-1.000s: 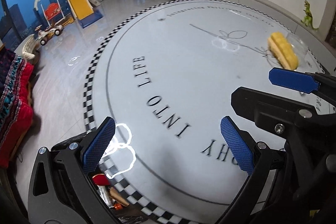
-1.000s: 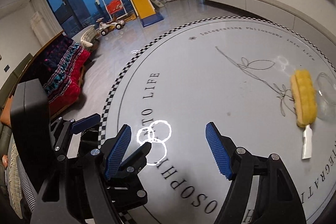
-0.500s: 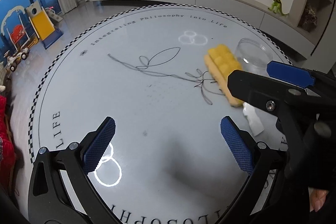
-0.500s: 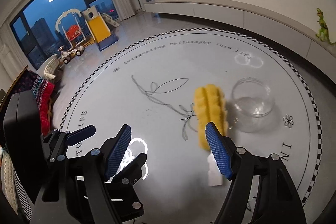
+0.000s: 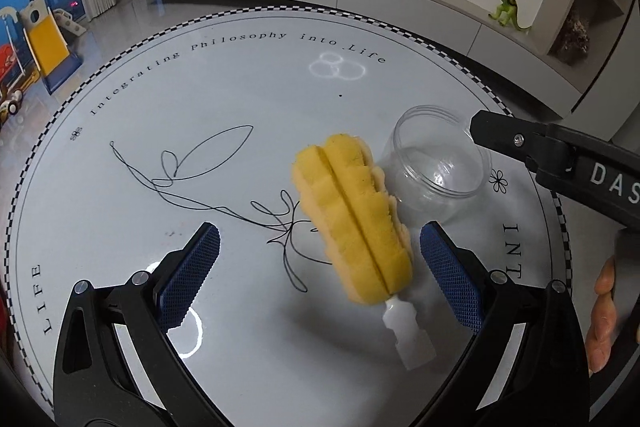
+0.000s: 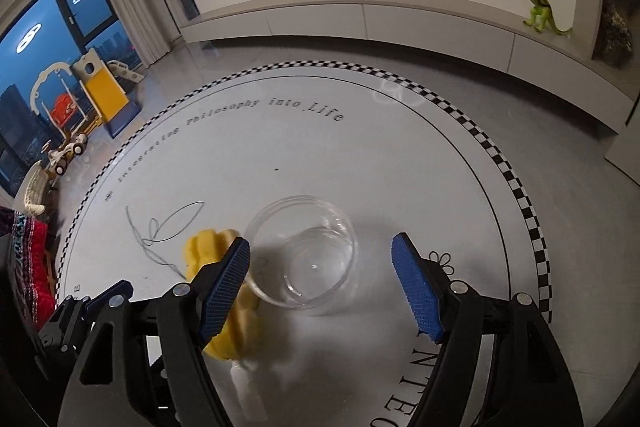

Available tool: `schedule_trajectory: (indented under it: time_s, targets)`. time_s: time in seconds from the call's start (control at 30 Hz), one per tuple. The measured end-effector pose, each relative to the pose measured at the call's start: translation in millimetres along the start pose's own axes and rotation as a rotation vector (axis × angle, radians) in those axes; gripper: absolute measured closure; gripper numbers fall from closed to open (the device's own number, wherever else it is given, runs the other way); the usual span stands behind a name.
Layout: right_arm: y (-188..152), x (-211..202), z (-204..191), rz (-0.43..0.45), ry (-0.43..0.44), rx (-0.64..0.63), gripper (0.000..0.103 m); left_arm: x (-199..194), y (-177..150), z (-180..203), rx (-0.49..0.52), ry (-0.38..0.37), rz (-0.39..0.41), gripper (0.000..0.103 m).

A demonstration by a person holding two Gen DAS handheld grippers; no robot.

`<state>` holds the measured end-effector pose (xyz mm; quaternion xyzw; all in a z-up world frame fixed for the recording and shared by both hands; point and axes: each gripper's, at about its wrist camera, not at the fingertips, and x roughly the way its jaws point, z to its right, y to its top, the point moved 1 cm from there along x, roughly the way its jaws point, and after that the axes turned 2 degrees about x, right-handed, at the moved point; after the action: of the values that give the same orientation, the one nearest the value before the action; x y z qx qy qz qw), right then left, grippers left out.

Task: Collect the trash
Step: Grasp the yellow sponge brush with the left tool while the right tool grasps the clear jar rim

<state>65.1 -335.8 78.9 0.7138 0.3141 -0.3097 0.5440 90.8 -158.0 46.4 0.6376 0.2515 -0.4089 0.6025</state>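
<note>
Nothing looks collected yet: the ribbed yellow foam sponge head on a short white plastic handle (image 5: 354, 223) lies flat at the centre right of the left wrist frame on the glossy round white table with a chequered rim (image 5: 224, 91), its far end just beside the clear round plastic jar (image 5: 440, 167) in the right half. Both pieces are left to pick up. The left gripper (image 5: 320, 277) stands with its 2 knurled blue pads apart, empty, above the sponge, and the right gripper (image 6: 320, 291) is likewise spread, empty, over the jar at lower centre of its frame.
</note>
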Motion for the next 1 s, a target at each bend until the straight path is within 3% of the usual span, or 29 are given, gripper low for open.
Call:
schedule_trajectory:
  time_s: [0.07, 0.17, 0.3, 0.33, 0.4, 0.67, 0.73, 0.83, 1.0]
  targets:
    - [1.1, 13.4, 7.6, -0.037, 0.000, 0.032, 0.029, 9.6, 2.1, 1.3, -0.017, -0.007, -0.012, 0.006]
    - [0.3, 31.8, 11.9, -0.090, 0.017, 0.055, 0.037, 20.2, 2.8, 2.9, -0.029, -0.011, -0.027, 0.006]
    - [0.6, 56.5, 15.0, -0.158, 0.023, 0.091, 0.068, 29.4, 1.2, 4.4, -0.023, -0.003, -0.045, 0.006]
    - [1.3, 60.6, 16.0, -0.166, 0.023, 0.102, 0.081, 30.8, 1.3, 3.9, -0.025, -0.003, -0.048, 0.006]
    - [3.1, 62.5, 18.3, -0.149, 0.007, 0.111, 0.094, 33.7, 1.9, 3.8, -0.027, -0.006, -0.055, 0.006]
    - [9.5, 49.7, 36.0, -0.079, -0.045, 0.145, 0.095, 46.6, 7.5, 3.9, -0.052, 0.012, -0.058, 0.007]
    - [9.2, 47.2, 39.5, -0.075, -0.054, 0.145, 0.095, 50.5, 6.3, 2.8, -0.060, -0.004, -0.062, 0.024]
    - [7.5, 43.3, 41.8, -0.070, -0.054, 0.149, 0.095, 50.8, 3.9, 5.9, -0.059, -0.052, -0.061, 0.038]
    - [3.1, 37.8, 31.5, -0.061, -0.045, 0.127, 0.095, 41.5, 0.4, 8.7, -0.048, -0.099, -0.052, 0.045]
